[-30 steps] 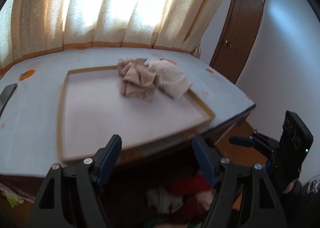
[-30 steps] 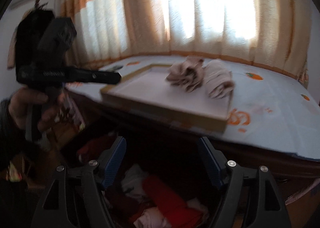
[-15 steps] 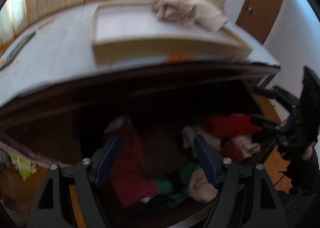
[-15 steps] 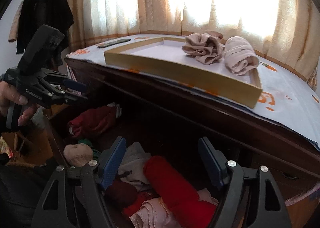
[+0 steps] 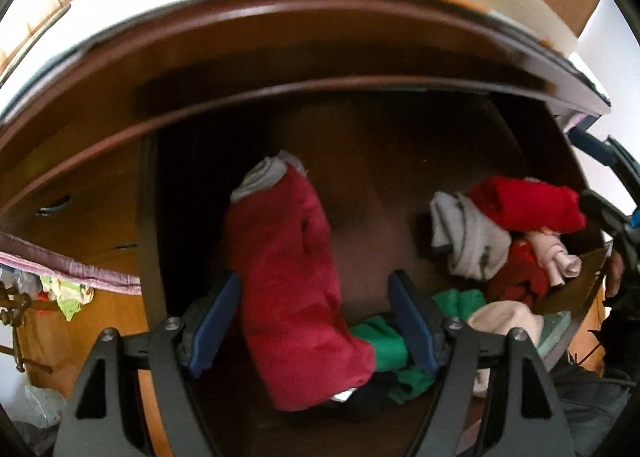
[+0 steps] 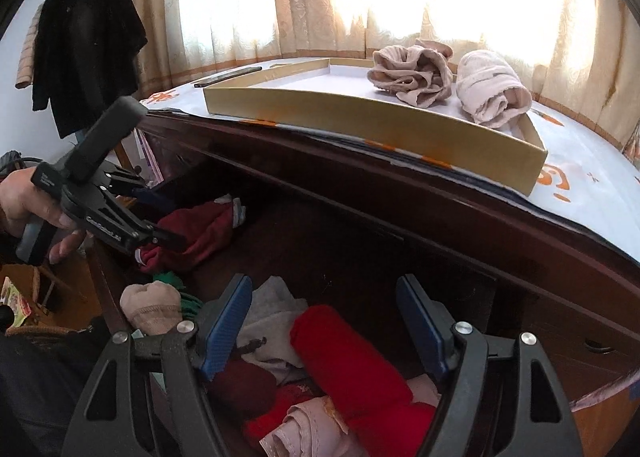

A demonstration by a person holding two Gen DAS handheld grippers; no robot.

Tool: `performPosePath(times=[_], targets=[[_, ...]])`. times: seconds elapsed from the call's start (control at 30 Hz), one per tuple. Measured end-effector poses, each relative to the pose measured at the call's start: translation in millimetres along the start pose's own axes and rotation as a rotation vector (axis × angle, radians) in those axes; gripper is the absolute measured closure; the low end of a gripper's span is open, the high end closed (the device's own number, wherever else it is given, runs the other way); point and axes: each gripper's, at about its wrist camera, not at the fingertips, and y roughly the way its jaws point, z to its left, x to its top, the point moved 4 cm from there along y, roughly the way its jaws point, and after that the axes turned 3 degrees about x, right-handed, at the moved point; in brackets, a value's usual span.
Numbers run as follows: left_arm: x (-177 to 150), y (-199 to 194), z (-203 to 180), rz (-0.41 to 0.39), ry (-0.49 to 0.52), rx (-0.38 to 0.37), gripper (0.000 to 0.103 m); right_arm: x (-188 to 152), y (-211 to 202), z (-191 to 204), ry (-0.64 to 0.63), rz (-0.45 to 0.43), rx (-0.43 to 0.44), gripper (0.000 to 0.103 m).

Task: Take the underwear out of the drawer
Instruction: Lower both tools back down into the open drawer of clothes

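Two grippers hang over the open drawer (image 5: 540,145), both spread wide and holding nothing; the left gripper (image 5: 314,321) straddles a dark red roll of underwear (image 5: 288,277) at the frame's centre, pads clear of it; the right gripper (image 6: 324,321) stands above a bright red roll (image 6: 352,357) at lower centre; two beige rolls (image 6: 448,77) sit in the cardboard tray (image 6: 360,121) at upper right.

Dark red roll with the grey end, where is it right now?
In the open drawer, left part: the dark red roll lies between the open jaws of the left gripper, untouched. A green garment sits at its near end.
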Motion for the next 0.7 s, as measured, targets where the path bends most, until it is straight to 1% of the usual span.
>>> performPosePath(times=[0.23, 0.4, 0.5, 0.6, 0.67, 0.7], targets=[[5, 9, -12, 0.044, 0.046, 0.037, 0.026, -2, 2, 2, -0.006, 0.013, 0.007, 0.026], [9, 21, -25, 0.09, 0.131, 0.093, 0.026, -3, 3, 0, 0.01, 0.023, 0.021, 0.026], [12, 26, -30, 0.103, 0.149, 0.11, 0.026, -3, 4, -1, 0.019, 0.029, 0.03, 0.026], [12, 27, -34, 0.111, 0.157, 0.109, 0.023, -4, 6, -1, 0.026, 0.04, 0.038, 0.026], [11, 29, -35, 0.108, 0.169, 0.114, 0.025, -5, 7, -2, 0.034, 0.048, 0.044, 0.026], [12, 30, -34, 0.107, 0.179, 0.125, 0.03, -5, 8, -2, 0.036, 0.053, 0.046, 0.026]])
